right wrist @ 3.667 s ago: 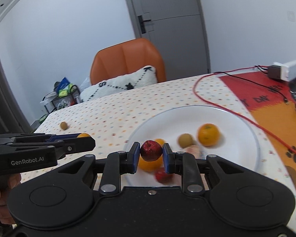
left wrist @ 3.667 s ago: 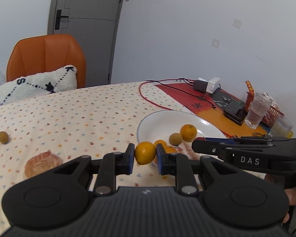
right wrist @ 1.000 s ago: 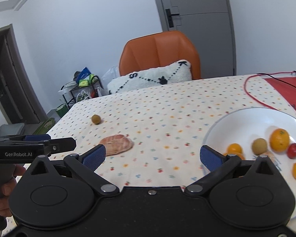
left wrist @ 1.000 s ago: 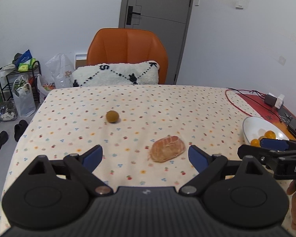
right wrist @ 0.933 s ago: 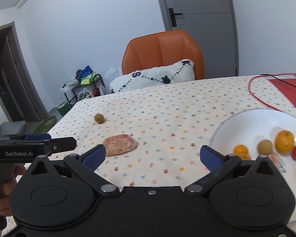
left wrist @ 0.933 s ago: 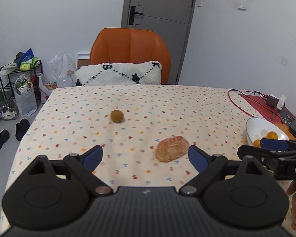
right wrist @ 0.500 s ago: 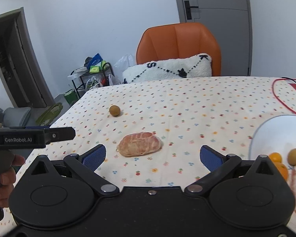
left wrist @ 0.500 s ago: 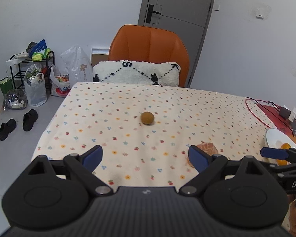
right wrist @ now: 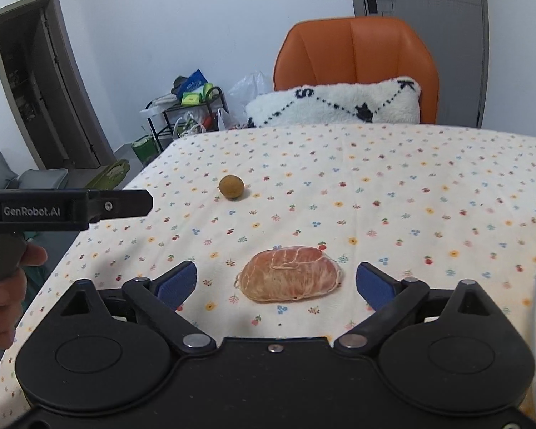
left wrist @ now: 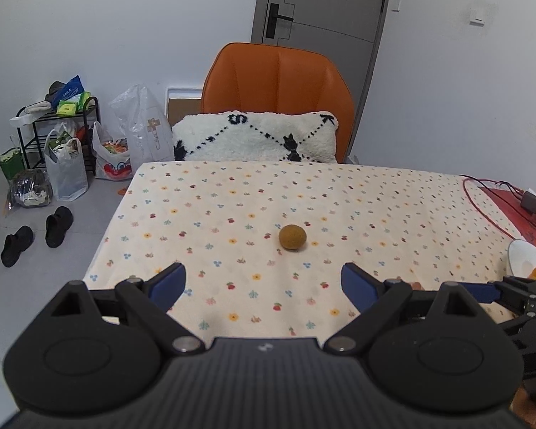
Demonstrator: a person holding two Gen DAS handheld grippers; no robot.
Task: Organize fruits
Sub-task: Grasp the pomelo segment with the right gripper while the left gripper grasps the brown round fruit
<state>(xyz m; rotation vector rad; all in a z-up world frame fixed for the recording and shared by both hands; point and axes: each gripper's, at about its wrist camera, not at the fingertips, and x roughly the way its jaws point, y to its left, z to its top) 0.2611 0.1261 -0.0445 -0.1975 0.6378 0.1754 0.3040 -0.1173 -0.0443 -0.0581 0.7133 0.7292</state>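
Now empty, the right gripper hangs with jaws spread wide just short of a peeled citrus segment on the spotted tablecloth, a pickup seemingly at hand. Beyond, the left gripper, jaws equally spread, faces a small brown fruit; both pieces probably need closing on and carrying to the white plate.

Matt printed cloth covers the table; a fluffy woolly cushion leans on a smooth, slightly glossy leather-look chair.
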